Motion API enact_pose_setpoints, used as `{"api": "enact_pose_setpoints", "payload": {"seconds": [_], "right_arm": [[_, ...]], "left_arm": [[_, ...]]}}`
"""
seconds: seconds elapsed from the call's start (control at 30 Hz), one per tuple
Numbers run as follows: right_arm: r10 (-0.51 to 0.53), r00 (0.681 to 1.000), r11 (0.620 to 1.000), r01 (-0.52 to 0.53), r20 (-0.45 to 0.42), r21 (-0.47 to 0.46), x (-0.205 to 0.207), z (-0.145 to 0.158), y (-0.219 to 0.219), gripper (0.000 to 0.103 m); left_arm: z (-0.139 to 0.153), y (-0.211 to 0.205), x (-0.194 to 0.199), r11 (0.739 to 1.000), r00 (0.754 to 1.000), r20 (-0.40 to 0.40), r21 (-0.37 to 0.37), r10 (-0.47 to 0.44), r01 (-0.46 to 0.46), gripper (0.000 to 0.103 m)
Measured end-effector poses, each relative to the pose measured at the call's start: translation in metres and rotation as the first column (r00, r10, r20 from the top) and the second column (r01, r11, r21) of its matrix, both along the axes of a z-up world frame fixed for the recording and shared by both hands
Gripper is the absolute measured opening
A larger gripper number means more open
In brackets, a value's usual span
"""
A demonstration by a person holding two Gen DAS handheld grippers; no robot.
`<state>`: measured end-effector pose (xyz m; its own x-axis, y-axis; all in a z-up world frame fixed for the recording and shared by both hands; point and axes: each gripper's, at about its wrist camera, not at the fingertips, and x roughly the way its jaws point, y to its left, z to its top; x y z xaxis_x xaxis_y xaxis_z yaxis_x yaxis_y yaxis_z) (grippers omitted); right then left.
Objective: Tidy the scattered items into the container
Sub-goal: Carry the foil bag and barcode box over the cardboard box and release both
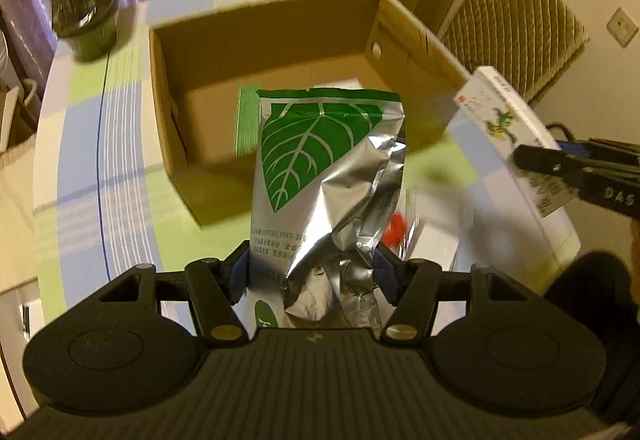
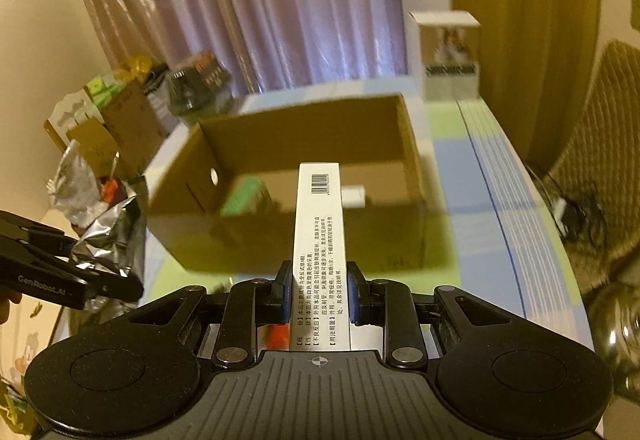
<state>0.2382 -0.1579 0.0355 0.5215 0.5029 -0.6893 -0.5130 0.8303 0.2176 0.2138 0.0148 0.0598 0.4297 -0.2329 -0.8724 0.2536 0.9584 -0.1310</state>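
- The left gripper [image 1: 312,272] is pinching the lower part of a silver foil bag [image 1: 328,176] with a green leaf print. The bag stands up out of the jaws, in the air near the near wall of the cardboard box [image 1: 256,40].
- The right gripper [image 2: 318,292] is pressed onto a long white carton [image 2: 320,240], gripping it by its narrow sides. The barcode end points at the box.
- The box sits in the middle of the table [image 1: 80,160], open at the top. A green item [image 2: 244,196] and a small white one [image 2: 354,196] already lie on its floor.
- Risk: the foil is crumpled and slick where the jaws hold it. I judge it could slide or fold over if the hand tips forward fast.
- Risk: both hands are heading for the same opening. The carton and the bag could knock together over the rim, and the lighter bag would likely twist out of the hold.
- Risk: the carton is held near one end, so its far end has leverage. If it catches the near wall of the box, it could pivot in the jaws or shove the box along the table.
- Risk: letting go too early, before clearing the rim, would drop either piece onto the table in front of the box.
- A dark lidded cup [image 1: 86,16] stands near the far left corner of the table, well clear. A small red thing [image 1: 394,230] lies on the table just behind the bag; I cannot tell what it is.
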Motion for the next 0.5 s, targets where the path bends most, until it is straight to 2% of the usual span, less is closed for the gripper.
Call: {"api": "enact_pose_setpoints", "payload": {"seconds": [0.23,0.5], "right_arm": [[0.018,1.000,1.000,-0.018,0.011,0.011,0.042,0.004,0.022,0.028],[0.033,0.999,0.999,-0.033,0.025,-0.001,0.078,0.004,0.039,0.028]], "left_arm": [[0.020,-0.006,0.045,1.000,0.999,0.026,-0.022,0.022,-0.021,0.058],[0.019,-0.005,0.091,0.994,0.997,0.013,-0.071,0.082,-0.081,0.058]]}}
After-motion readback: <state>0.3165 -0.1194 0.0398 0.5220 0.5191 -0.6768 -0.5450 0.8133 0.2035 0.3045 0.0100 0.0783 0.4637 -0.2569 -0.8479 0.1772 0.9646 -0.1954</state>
